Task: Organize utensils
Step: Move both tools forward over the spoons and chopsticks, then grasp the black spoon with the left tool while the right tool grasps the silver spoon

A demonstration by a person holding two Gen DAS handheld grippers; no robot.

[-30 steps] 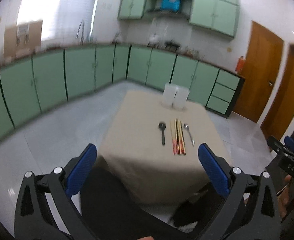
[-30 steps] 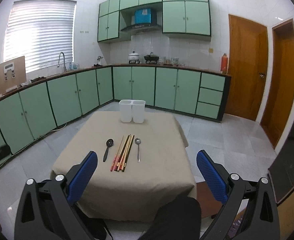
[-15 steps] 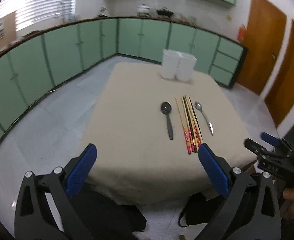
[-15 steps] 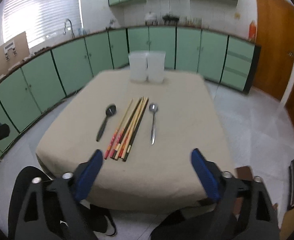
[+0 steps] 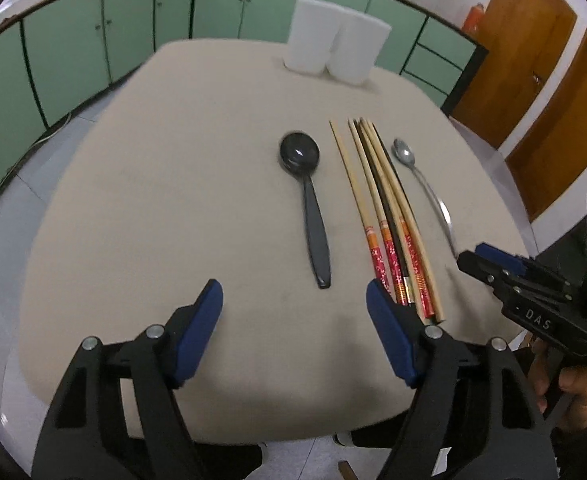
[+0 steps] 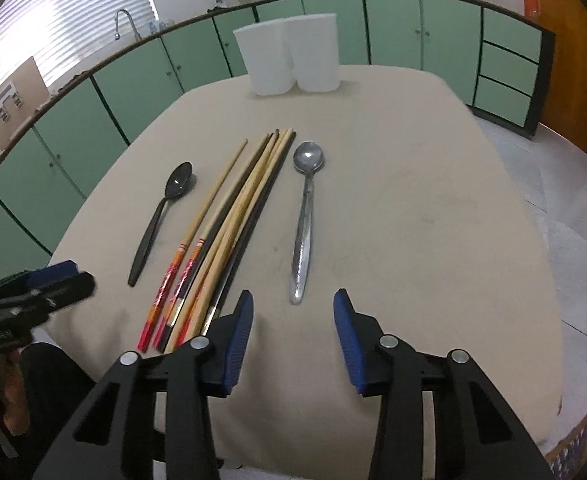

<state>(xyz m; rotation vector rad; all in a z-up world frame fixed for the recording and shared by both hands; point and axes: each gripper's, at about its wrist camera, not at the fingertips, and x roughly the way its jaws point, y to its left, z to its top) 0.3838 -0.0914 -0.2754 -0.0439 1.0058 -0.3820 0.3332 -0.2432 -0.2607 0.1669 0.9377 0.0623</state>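
Observation:
A black spoon [image 5: 307, 196] [image 6: 161, 212], a bundle of several chopsticks [image 5: 385, 216] [image 6: 229, 220] and a metal spoon [image 5: 425, 188] [image 6: 305, 216] lie side by side on the beige table [image 5: 173, 184] [image 6: 413, 208]. Two white cups [image 5: 335, 54] [image 6: 289, 56] stand together at the far edge. My left gripper [image 5: 293, 304] is open, just short of the black spoon's handle end. My right gripper [image 6: 291, 312] is open, with the metal spoon's handle tip between its fingertips. Each gripper shows at the edge of the other's view.
Green kitchen cabinets [image 6: 133, 88] line the walls beyond the table. Wooden doors [image 5: 533, 60] stand at the right. A tiled floor [image 6: 565, 184] surrounds the table.
Both grippers have moved forward and down toward the table. The utensils now look much larger and closer. Both pairs of fingers have narrowed, the right more than the left.

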